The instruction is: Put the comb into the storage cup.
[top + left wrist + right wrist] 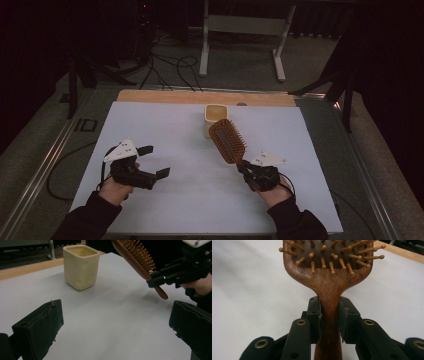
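Note:
A wooden paddle hairbrush [227, 140] is lifted off the white mat, head tilted up toward the far side, bristles facing right. My right gripper [246, 169] is shut on its handle [329, 322]; both pads press the neck just below the head. The brush [136, 257] and the right gripper [160, 281] also show in the left gripper view. A cream square cup [215, 117] stands upright just behind the brush head, seen closer as the cup [80, 266]. My left gripper [154, 161] hovers at the mat's left, jaws wide open with nothing between them [115, 325].
The white mat [165, 125] covers the table, with a wooden strip [165, 96] along its far edge. Cables [170, 70] and a white stand's legs [205, 55] lie on the floor beyond. A metal rail [45, 165] runs down the left side.

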